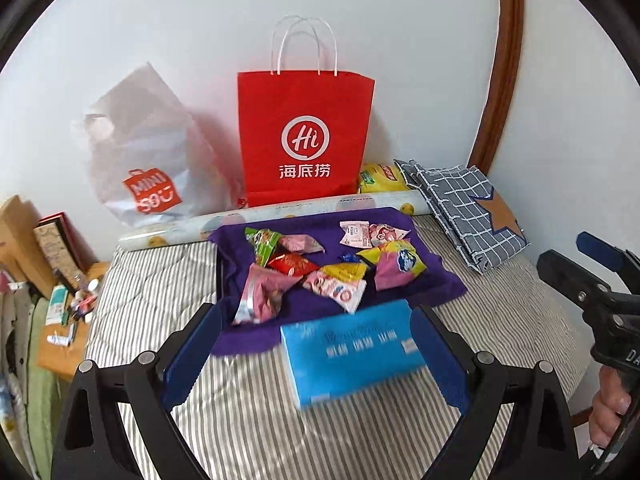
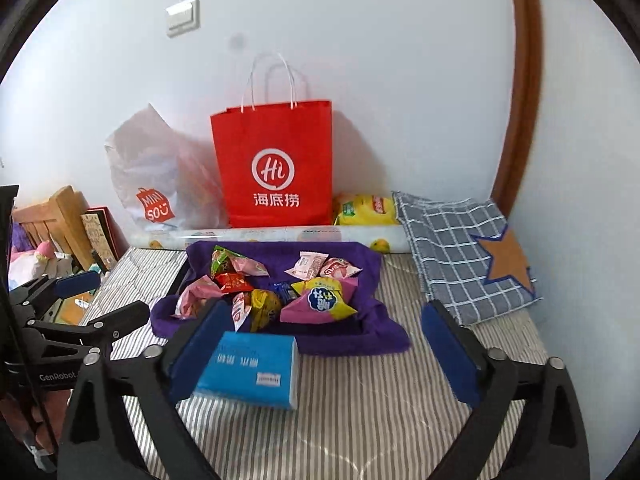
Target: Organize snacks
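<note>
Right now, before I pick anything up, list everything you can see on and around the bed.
snack packets: about ten, mixed colours, piled on the purple cloth
purple cloth: one, mid-bed
blue box: one, lying in front of the cloth
red paper bag: one, upright against the wall
white plastic bag: one, left of the red bag
yellow packet: one, right of the red bag
patterned roll: one, behind the cloth
checked fabric: one, grey-blue with orange star, right
striped bedding: grey-white
left gripper: open, empty
right gripper: open, empty
</note>
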